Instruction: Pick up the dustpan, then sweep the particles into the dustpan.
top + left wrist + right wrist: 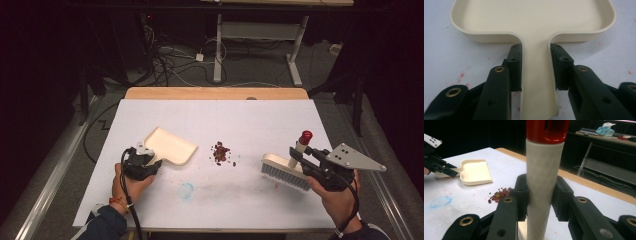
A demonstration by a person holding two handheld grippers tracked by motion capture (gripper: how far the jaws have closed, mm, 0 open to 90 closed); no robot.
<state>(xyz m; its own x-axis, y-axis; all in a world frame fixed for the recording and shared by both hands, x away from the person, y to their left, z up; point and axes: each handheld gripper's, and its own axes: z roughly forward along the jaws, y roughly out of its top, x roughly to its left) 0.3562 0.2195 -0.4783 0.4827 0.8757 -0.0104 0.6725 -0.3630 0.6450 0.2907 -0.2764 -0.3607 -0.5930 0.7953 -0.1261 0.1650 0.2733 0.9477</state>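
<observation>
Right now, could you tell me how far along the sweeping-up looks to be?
Both tools are picked up: the left gripper is shut on the dustpan handle, and the right gripper is shut on the brush handle. Nothing looks swept yet: the red beans lie piled between pan and brush, and the pan looks empty. Left: brush them in.

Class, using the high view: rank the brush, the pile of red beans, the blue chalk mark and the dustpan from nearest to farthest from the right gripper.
1. Brush: held in the right gripper.
2. Pile of red beans: table centre.
3. Blue chalk mark: near edge, left of centre.
4. Dustpan: far left, held by the left gripper.
</observation>
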